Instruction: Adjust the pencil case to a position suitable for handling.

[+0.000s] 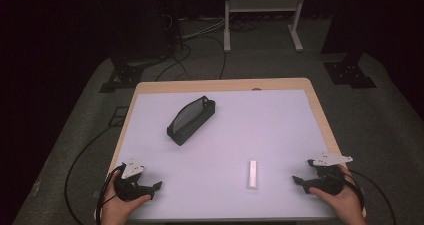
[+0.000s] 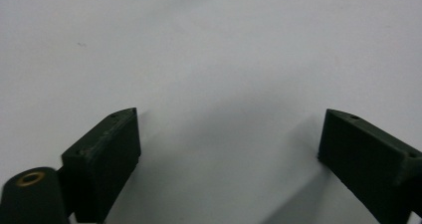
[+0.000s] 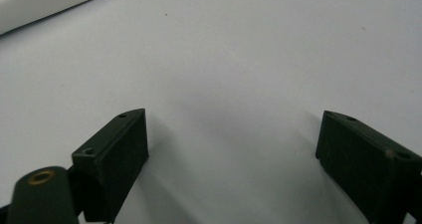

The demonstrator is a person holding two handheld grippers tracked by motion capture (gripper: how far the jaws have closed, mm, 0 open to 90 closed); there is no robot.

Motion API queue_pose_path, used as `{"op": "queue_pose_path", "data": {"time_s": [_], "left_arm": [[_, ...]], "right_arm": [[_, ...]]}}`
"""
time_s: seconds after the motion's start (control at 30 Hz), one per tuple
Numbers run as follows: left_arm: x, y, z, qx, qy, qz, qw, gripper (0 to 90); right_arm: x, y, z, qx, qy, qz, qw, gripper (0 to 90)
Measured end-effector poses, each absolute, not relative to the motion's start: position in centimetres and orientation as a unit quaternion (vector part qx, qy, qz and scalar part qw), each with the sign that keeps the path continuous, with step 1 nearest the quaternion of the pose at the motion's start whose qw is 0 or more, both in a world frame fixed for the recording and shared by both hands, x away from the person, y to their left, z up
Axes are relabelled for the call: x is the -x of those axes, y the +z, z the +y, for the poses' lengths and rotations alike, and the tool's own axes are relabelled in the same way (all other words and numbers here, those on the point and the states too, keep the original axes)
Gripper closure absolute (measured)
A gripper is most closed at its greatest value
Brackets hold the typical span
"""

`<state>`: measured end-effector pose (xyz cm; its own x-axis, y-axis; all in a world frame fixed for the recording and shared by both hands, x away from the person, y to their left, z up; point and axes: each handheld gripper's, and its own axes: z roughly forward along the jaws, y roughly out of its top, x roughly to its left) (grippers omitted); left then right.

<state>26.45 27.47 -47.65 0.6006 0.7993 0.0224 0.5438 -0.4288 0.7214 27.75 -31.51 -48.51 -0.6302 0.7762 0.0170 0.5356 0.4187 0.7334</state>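
- My right hand-held gripper [image 1: 300, 181] and left hand-held gripper [image 1: 156, 187] both stood spread and empty.
- The white bar [image 1: 252, 174] lay flat near the right one; a shallow pinch could have skidded it across the counter [image 1: 280, 120].

White-topped table [image 1: 280, 110], grey carpet [image 1: 380, 130], white frame legs [image 1: 227, 32] beyond.

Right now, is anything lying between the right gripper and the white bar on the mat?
Nothing visible does. The right gripper sits open near the table's front edge, and only bare mat separates it from the white bar. The black mesh pouch lies farther back and to the left, off that line.
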Motion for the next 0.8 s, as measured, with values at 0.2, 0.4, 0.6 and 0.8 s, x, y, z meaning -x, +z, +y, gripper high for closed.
{"op": "queue_pose_path", "data": {"time_s": [0.2,0.4,0.6,0.8], "left_arm": [[-26.6,-47.4,27.4,-0.826,0.185,0.403,0.348,22.5],[-26.8,-47.2,27.2,-0.822,0.185,0.411,0.348,27.3],[-27.0,-46.6,27.0,-0.818,0.190,0.409,0.356,30.5],[-27.7,-45.8,26.7,-0.818,0.193,0.403,0.362,33.1]], "right_arm": [[-27.8,-48.5,-31.5,-0.398,0.365,0.826,0.164,12.1],[-27.7,-48.5,-31.5,-0.397,0.365,0.826,0.165,12.1],[-27.7,-48.5,-31.5,-0.397,0.365,0.826,0.165,12.1],[-27.7,-48.5,-31.5,-0.397,0.365,0.826,0.165,12.1]]}}
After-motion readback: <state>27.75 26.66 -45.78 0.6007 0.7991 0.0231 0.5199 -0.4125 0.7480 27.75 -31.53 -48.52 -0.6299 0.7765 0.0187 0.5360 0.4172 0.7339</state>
